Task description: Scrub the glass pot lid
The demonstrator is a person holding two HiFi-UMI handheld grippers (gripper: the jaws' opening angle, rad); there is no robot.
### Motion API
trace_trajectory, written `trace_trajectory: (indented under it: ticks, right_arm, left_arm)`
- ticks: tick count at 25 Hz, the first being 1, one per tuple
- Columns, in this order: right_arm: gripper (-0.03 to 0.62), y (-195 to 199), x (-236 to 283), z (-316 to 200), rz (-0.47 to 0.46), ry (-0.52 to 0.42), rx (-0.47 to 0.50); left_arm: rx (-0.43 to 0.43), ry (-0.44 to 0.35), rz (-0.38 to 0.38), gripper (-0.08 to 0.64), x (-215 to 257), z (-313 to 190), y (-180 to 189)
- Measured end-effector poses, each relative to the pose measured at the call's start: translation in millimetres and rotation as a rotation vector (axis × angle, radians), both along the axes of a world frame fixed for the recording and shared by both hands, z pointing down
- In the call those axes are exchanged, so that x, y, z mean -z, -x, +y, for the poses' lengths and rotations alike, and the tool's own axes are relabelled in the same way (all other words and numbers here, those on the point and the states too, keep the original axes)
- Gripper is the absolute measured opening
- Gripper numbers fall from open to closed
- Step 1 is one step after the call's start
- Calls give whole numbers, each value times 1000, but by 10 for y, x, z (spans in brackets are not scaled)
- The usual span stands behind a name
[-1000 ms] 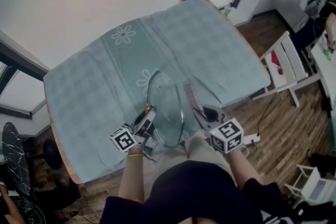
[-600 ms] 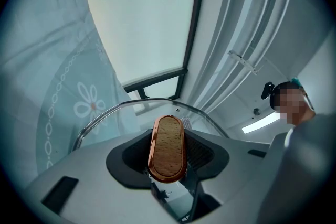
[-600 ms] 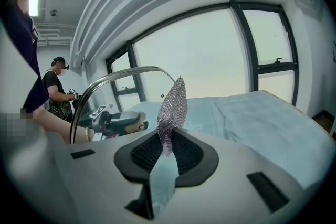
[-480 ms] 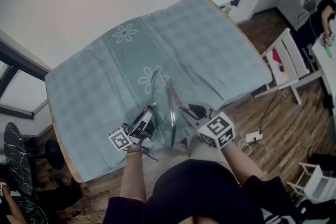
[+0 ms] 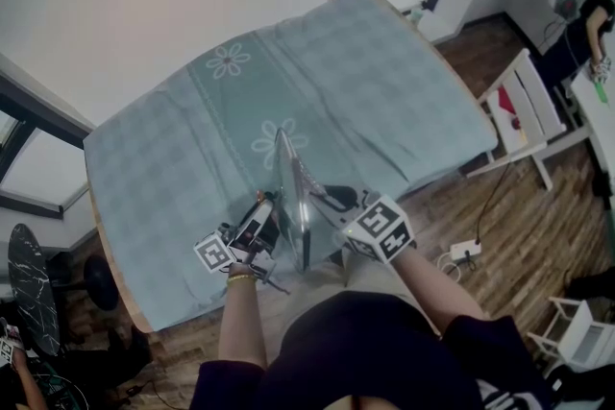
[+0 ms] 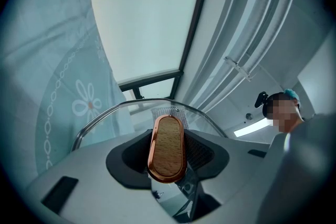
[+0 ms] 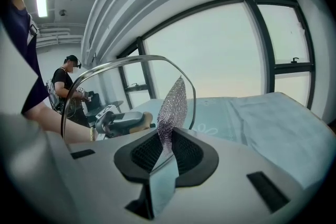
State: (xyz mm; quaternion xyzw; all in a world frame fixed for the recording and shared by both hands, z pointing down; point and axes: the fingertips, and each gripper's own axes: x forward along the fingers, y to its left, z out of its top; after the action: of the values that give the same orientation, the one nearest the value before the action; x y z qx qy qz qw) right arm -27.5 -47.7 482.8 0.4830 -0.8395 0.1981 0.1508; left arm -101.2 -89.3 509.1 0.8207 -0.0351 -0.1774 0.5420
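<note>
**Close to the body — glass pot lid [image 5: 291, 197] turned edge-on, mesh scrubber [image 7: 172, 107] brought up to it**

Nearest the person's waist, the left gripper [image 5: 265, 214] has its jaws clamped on the lid's wooden handle [image 6: 167, 148], which fills the gap between them. That grip carries the whole lid upright in the air, above the near edge of the worktop [image 5: 404, 101] and not resting on it.

A second ago the lid's face was tipped up toward the head camera and read as an open oval, with the right gripper [image 5: 323, 199] standing off to its right. Now the lid shows only as a thin bright line, and the right gripper has slid in leftward until it sits just beside that line.

The right jaws are pinched on the lower end of the silvery mesh scrubber. Its free end stands up past the jaw tips, directly in front of the glass. From the left gripper view the mesh shows through the glass just beyond the handle, so it lies on the lid's underside, opposite the handle.

I judge the scrubbing to be at the point of contact — whether the mesh already presses the glass, I cannot tell for sure.

Beyond the lid, the teal flowered cloth covers the worktop out to the window.
</note>
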Motion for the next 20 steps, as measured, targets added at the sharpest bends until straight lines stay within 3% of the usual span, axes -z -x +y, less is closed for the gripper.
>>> trace_trajectory:
  ticks: [20]
  right_arm:
    - [60, 458, 105, 251, -7, -11, 143]
  left_arm:
    - [36, 23, 34, 169, 0, -73, 79]
